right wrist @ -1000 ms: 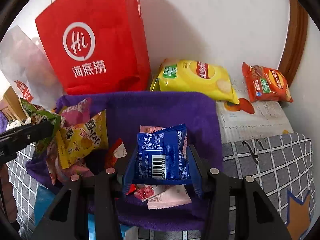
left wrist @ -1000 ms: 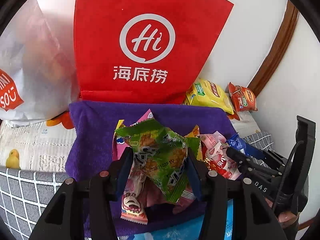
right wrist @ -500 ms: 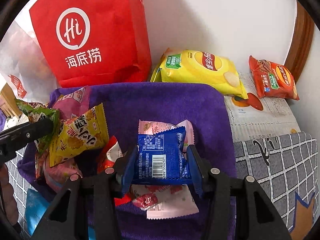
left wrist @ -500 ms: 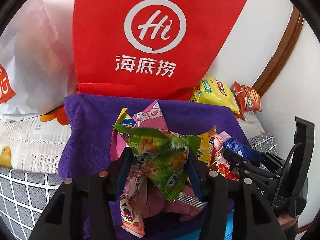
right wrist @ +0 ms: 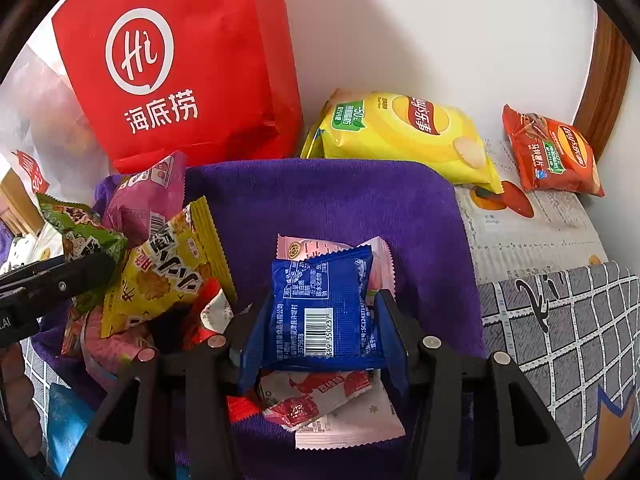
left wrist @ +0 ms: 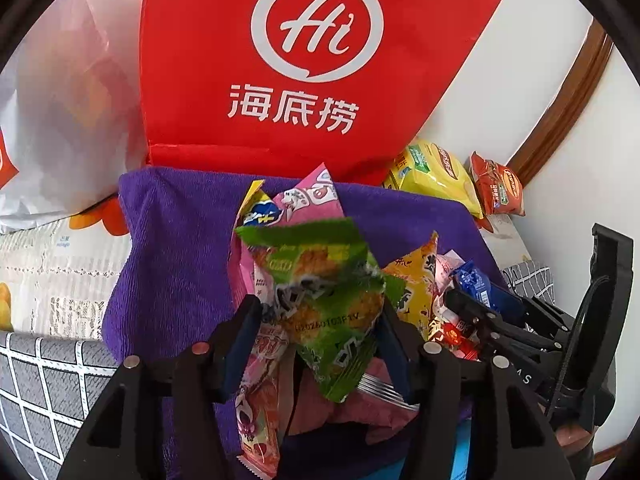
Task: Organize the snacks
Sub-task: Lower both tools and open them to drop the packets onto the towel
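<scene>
A purple towel (left wrist: 180, 248) holds a heap of small snack packets. My left gripper (left wrist: 316, 312) has a green snack packet (left wrist: 320, 280) between its blue pads, just above pink packets (left wrist: 256, 400). Its jaws are opening, but the pads still touch the packet. My right gripper (right wrist: 320, 312) is shut on a blue snack packet (right wrist: 324, 280), barcode up, low over pink and red packets (right wrist: 316, 400) on the towel (right wrist: 320, 196). Beside it lie a yellow packet (right wrist: 168, 272) and the left gripper's fingers (right wrist: 80, 268).
A red bag (right wrist: 180, 72) stands against the white wall behind the towel. To its right lie a yellow chips bag (right wrist: 408, 132) and an orange-red chips bag (right wrist: 552, 156). A white plastic bag (left wrist: 52, 120) sits at the left. A grey grid cloth (right wrist: 560, 340) covers the front.
Both grippers have sunk closer to the packets on the purple towel. The gap between the left gripper's fingers has widened a little around the green packet.
</scene>
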Available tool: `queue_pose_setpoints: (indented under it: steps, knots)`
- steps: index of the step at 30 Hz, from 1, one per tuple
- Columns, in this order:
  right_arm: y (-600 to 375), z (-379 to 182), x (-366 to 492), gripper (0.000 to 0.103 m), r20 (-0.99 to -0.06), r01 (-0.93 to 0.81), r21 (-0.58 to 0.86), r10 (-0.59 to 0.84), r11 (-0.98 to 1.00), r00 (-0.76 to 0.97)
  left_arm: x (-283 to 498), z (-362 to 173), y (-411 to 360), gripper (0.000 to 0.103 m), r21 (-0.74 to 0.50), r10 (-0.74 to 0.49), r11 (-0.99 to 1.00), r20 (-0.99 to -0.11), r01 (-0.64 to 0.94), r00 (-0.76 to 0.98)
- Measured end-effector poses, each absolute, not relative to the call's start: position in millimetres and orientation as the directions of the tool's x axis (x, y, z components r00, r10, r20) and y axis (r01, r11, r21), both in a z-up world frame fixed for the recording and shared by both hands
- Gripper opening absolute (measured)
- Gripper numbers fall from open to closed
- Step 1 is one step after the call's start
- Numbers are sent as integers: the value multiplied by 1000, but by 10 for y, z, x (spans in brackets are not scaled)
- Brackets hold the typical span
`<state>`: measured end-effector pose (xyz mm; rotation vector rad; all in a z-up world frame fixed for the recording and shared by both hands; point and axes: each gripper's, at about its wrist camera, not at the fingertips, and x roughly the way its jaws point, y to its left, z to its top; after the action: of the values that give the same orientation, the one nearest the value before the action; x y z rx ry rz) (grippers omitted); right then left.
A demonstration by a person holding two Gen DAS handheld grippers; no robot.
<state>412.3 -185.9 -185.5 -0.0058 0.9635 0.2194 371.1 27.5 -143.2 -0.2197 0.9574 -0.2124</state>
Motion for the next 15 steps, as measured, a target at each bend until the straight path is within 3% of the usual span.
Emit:
queue_pose_setpoints:
  steps: [10, 15]
  knots:
    - [-1825, -1820, 4049, 57, -819, -207, 83, 185, 975, 543, 3703, -1444, 342, 67, -313, -299, 947, -795, 65, 528]
    - [-1763, -1704, 3951, 67, -797, -225, 18, 150, 974, 585, 3630, -1352, 288, 82, -295, -296, 951, -787, 91, 541]
